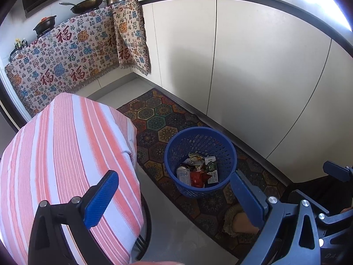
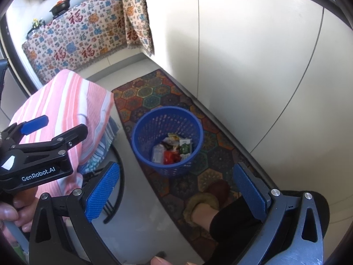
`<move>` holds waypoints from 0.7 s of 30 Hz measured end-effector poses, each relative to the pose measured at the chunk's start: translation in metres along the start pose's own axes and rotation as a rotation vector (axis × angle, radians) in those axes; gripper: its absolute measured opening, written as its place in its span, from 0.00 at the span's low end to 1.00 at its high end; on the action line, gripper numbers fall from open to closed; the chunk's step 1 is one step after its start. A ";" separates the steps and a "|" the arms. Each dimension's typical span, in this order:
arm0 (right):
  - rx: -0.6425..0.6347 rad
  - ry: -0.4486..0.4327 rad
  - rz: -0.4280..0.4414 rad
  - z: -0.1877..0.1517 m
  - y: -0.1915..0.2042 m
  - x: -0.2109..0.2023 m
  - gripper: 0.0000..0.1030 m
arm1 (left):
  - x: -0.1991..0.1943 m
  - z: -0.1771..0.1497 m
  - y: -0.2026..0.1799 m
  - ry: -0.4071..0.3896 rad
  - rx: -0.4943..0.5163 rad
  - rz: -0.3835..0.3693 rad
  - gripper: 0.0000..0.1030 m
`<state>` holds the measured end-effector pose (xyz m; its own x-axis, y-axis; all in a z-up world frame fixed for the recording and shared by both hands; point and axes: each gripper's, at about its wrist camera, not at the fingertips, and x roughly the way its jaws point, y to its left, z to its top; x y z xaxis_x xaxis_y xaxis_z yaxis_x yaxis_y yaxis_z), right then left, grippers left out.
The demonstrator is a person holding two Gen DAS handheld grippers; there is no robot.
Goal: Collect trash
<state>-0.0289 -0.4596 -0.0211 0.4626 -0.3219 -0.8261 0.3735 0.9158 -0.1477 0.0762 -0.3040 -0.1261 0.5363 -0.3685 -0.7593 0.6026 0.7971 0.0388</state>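
I hold both tools high above the floor, tilted down. My left gripper (image 1: 174,201) has its jaws spread wide with nothing between them; its blue pads frame the lower part of the left wrist view. My right gripper (image 2: 176,193) is spread just as wide and also empty.

The blue basket (image 1: 169,154) stands on the patterned rug (image 1: 154,114) at lower centre of both views, beside the white cabinets (image 1: 253,66). Inside it lies the trash: a green milk carton (image 1: 211,169), a red wrapper (image 1: 197,177), a can (image 1: 183,174) and crumpled packets.

A striped cloth (image 1: 66,154) covers a stand at the left of both frames.

The right wrist view alone shows my left gripper from the side at the left edge, my hand (image 2: 15,212) around its handle, and my slippered foot (image 2: 207,201) on the rug at lower centre. The left wrist view shows only part of that slipper, but shows the countertop edge at the top right and more of the pots (image 1: 88,3) at upper left.
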 end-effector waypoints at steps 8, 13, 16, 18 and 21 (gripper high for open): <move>0.002 0.005 0.003 -0.001 0.001 0.000 1.00 | 0.001 -0.001 -0.001 0.001 0.002 0.000 1.00; 0.008 0.006 0.006 -0.001 -0.002 0.002 1.00 | 0.000 -0.002 -0.003 0.001 0.011 -0.002 1.00; 0.012 0.007 0.004 -0.001 -0.003 0.002 1.00 | 0.001 -0.003 -0.003 0.004 0.015 -0.003 1.00; 0.015 0.008 0.005 -0.002 -0.005 0.002 1.00 | 0.002 -0.002 -0.004 0.004 0.018 -0.004 1.00; 0.016 0.008 0.001 -0.002 -0.005 0.002 1.00 | 0.002 -0.003 -0.005 0.006 0.022 -0.006 1.00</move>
<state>-0.0318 -0.4646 -0.0227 0.4568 -0.3187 -0.8305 0.3857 0.9122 -0.1379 0.0725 -0.3075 -0.1297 0.5294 -0.3699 -0.7635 0.6183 0.7844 0.0487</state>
